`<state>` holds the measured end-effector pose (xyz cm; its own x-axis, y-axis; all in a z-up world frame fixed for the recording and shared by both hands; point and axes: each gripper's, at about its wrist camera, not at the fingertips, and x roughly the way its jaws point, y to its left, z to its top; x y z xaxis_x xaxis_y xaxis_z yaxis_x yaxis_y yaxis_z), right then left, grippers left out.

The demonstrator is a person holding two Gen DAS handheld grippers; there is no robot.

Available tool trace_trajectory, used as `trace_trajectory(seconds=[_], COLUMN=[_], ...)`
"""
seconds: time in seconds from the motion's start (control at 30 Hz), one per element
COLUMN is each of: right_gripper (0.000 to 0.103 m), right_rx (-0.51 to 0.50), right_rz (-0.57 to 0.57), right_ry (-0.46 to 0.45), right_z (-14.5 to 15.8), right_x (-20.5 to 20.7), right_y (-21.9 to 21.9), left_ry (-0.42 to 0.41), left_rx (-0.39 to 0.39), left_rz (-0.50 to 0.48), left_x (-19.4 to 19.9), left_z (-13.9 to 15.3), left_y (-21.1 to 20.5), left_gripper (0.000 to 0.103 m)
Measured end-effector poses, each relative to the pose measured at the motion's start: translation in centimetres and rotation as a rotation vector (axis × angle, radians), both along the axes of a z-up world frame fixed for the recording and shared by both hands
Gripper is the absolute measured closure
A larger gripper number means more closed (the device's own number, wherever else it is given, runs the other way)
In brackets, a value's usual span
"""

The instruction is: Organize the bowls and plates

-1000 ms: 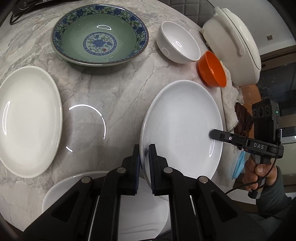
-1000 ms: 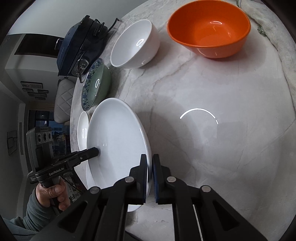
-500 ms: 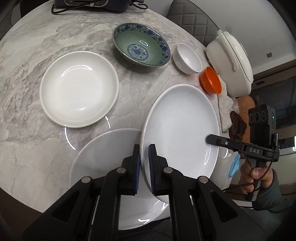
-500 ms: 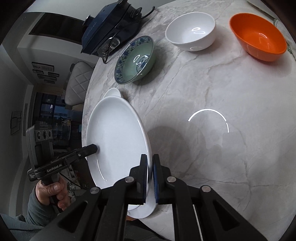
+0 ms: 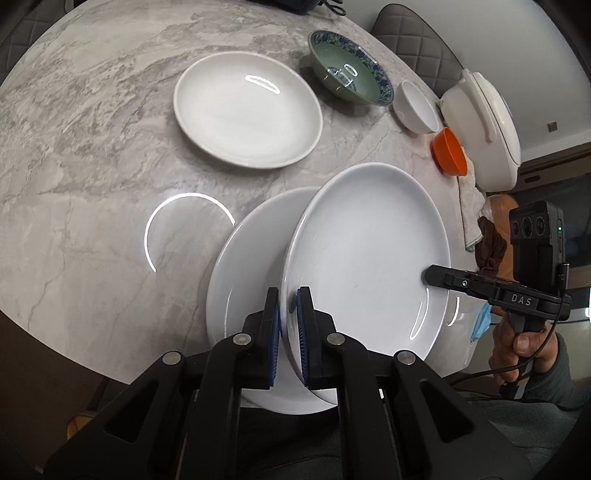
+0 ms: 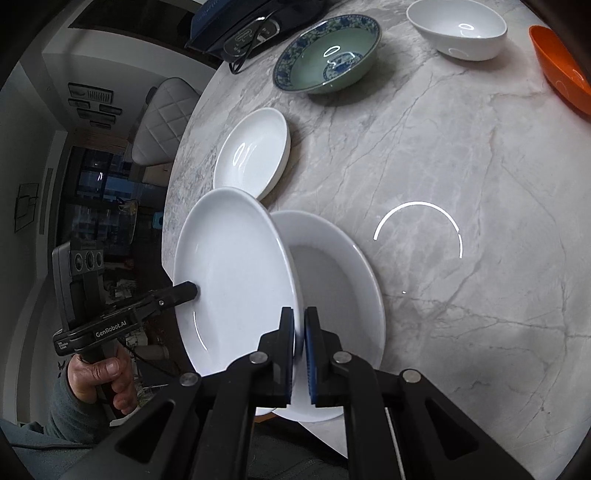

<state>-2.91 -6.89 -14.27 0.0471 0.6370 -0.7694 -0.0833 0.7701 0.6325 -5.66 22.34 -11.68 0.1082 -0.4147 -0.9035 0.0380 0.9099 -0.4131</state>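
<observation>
A large white plate (image 5: 369, 258) (image 6: 236, 277) hangs tilted above the table's near edge, held from both sides. My left gripper (image 5: 288, 295) is shut on its left rim. My right gripper (image 6: 300, 314) is shut on the opposite rim. Each shows in the other's view, the right gripper (image 5: 428, 275) and the left gripper (image 6: 190, 290), with a hand on each handle. A second white plate (image 5: 251, 266) (image 6: 332, 288) lies flat on the table, partly under the held one. Farther back lies a third white plate (image 5: 247, 110) (image 6: 255, 151).
On the round marble table (image 5: 92, 147) stand a green bowl with a blue pattern (image 5: 349, 79) (image 6: 328, 55), a small white bowl (image 5: 417, 109) (image 6: 458, 29), an orange bowl (image 5: 448, 151) (image 6: 561, 70) and a white lidded pot (image 5: 484, 125). A dark appliance (image 6: 240, 22) sits at the far edge.
Both grippers have carried the held plate back toward the table's near edge, and it now hangs over the second white plate. Both grips have stayed shut.
</observation>
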Motion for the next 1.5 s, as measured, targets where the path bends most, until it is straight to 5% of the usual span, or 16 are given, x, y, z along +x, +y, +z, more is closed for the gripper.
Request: trace_trajectory(seconds=[0.43, 1.1, 1.4, 1.5], right_gripper=[0.095, 0.091, 0.088, 0.087], right_rx=[-0.117, -0.27, -0.427, -0.45], right_rz=[-0.017, 0.022, 0.076, 0.08], right_ry=[0.031, -0.066, -0.16, -0.177], right_z=[-4.2, -4.0, -3.4, -3.3], right_x=[-1.3, -2.6, -3.9, -4.2], right_y=[2.1, 3.6, 5.8, 6.3], left_ry=[0.014, 0.004, -0.04, -0.054], left_rx=[0.045, 0.025, 0.021, -0.01], left_rz=[-0.082, -0.093, -0.125, -0.139], left_x=[-1.6, -0.6, -1.0, -1.3], left_z=[-4.8, -5.6, -4.8, -4.6], left_y=[0.4, 0.0, 0.1, 0.0], left_gripper=[0.095, 0.093, 0.079, 0.062])
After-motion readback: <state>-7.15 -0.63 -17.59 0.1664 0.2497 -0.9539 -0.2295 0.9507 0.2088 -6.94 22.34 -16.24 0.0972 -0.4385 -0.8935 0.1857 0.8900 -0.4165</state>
